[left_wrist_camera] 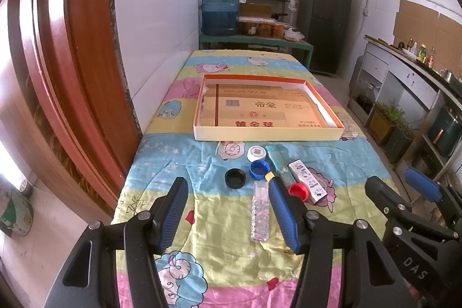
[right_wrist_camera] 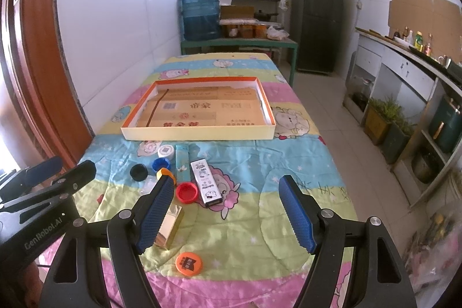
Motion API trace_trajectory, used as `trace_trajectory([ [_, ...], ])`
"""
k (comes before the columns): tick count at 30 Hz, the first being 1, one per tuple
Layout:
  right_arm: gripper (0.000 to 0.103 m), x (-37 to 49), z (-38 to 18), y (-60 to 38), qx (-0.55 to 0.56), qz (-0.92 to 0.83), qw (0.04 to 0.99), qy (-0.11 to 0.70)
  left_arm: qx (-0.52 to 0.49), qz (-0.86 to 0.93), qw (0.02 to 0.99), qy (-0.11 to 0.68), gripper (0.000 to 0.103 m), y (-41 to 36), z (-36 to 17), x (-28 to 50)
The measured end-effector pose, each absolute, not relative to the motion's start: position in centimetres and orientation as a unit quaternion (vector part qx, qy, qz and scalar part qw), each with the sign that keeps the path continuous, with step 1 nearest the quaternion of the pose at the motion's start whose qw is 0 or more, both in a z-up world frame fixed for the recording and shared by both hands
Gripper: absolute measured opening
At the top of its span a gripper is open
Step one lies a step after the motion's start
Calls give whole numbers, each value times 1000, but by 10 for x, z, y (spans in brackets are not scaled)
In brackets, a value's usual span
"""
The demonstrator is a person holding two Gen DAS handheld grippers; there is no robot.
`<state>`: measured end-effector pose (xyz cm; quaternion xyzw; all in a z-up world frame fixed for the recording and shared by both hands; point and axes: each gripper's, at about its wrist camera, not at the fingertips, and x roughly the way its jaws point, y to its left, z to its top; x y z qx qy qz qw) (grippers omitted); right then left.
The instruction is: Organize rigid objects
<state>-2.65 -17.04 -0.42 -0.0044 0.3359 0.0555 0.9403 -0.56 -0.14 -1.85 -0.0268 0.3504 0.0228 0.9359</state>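
Observation:
A shallow orange-rimmed box tray (left_wrist_camera: 268, 136) lined with cardboard lies mid-table. In front of it lie a white cap (left_wrist_camera: 257, 152), a blue cap (left_wrist_camera: 260, 169), a black cap (left_wrist_camera: 235, 178), a red cap (left_wrist_camera: 299, 190), a teal box (left_wrist_camera: 274, 158), a white patterned box (left_wrist_camera: 309, 181) and a clear glitter stick (left_wrist_camera: 260, 212). My left gripper (left_wrist_camera: 228, 185) hovers open above the black cap and the stick, touching neither. My right gripper (right_wrist_camera: 225, 179) is open and holds nothing. A gold box (right_wrist_camera: 170, 230) lies partly behind its left finger, with an orange cap (right_wrist_camera: 189, 261) nearer me.
A cartoon sheet covers the table (right_wrist_camera: 260, 163). A white tiled wall and a red door frame (left_wrist_camera: 72, 77) run along the left. Behind the table stand a water jug (left_wrist_camera: 221, 9), shelves and a dark fridge (left_wrist_camera: 324, 19). A counter (right_wrist_camera: 404, 71) lines the right across the floor aisle.

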Motion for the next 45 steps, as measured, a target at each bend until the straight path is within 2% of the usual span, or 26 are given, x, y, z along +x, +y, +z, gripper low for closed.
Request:
trace_trajectory([
  [19,76,-45,-84,-147,-66,176,889,417,-37,-51,911,408,58,4,-65,5],
  [21,73,-43,-89,-147,-69,176,887,422,-35,-58,908,413,58,0,-70,8],
  [28,46,-40,-103,-136,-92,191,878,429,-22,-69,898,435,58,-9,-87,29],
  [35,31,-38,-102,-137,-91,195,880,424,-20,-70,888,453,54,-13,-105,47],
  [45,31,-37,-101,-137,-89,195,881,422,18,-64,896,438,54,-20,-114,45],
])
